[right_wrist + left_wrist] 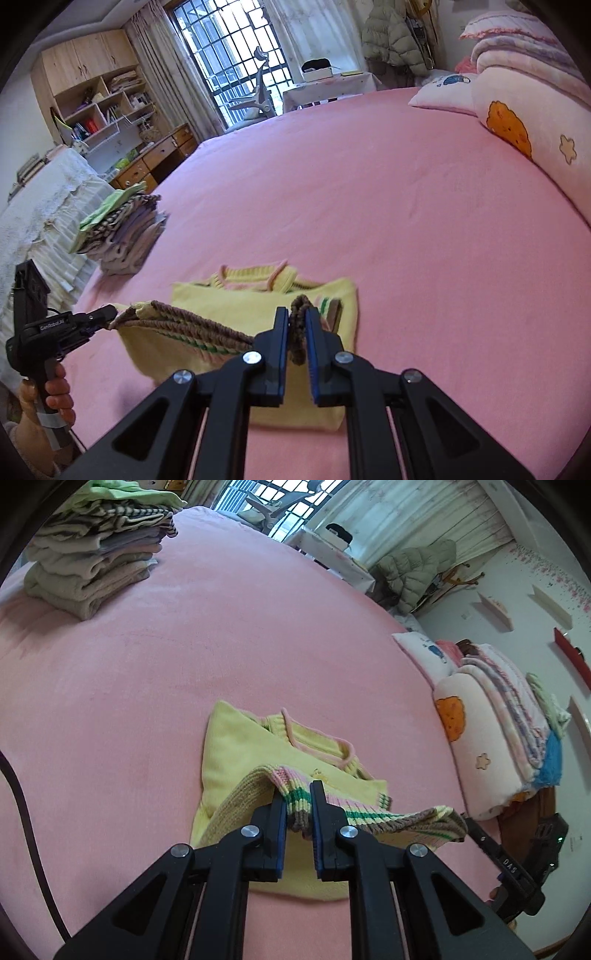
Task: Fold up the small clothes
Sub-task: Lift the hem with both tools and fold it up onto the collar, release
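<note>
pink bed sheet, pillows, barred window, perhaps bookshelf.

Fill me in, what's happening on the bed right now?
A person is folding a small yellow sweater on the pink bed with two handheld grippers. The left gripper and right gripper are each shut on the striped bottom hem, holding it lifted above the rest of the sweater, which lies flat with its collar at the far end. A stack of folded clothes sits further back on the bed.
</note>
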Demonstrator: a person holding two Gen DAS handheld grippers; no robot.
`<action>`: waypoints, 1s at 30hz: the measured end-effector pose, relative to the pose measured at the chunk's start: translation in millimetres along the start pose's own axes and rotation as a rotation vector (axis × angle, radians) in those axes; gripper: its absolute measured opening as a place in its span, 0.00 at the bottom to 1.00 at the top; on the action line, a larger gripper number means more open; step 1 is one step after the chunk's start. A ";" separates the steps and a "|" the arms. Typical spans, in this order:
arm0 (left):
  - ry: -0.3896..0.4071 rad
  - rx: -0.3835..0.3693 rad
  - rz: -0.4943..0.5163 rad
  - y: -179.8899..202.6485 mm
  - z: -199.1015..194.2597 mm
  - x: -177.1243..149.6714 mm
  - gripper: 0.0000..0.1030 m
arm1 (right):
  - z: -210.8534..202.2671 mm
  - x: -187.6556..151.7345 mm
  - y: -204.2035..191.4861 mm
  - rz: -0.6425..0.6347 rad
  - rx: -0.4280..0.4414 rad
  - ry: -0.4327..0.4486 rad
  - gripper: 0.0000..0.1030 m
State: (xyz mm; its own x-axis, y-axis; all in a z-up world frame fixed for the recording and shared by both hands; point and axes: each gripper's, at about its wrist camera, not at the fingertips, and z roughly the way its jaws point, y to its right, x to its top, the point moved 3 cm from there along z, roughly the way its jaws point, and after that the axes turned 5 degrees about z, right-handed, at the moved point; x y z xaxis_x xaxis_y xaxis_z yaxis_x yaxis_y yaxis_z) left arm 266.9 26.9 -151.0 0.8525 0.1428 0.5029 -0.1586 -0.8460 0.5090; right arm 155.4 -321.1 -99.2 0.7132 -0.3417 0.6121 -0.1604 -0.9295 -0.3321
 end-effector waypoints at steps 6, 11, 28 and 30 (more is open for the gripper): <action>-0.028 0.065 -0.025 -14.7 47.7 28.9 0.09 | 49.8 36.7 18.7 0.027 -0.084 -0.007 0.00; -0.066 0.091 -0.088 -34.5 78.7 32.4 0.09 | 82.6 38.2 32.0 0.011 -0.104 -0.083 0.00; -0.126 0.092 -0.033 -36.9 85.8 39.0 0.59 | 122.4 8.7 10.4 -0.142 -0.082 -0.224 0.28; -0.090 0.116 -0.002 -38.7 75.2 43.7 0.65 | 126.3 7.1 10.9 -0.150 -0.088 -0.236 0.28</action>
State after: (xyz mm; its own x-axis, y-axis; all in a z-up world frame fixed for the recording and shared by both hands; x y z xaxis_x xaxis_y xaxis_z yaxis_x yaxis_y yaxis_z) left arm 347.7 27.3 -201.2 0.8946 0.1022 0.4351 -0.1029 -0.9002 0.4231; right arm 244.9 -316.2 -189.1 0.8706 -0.1676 0.4626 -0.0924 -0.9792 -0.1809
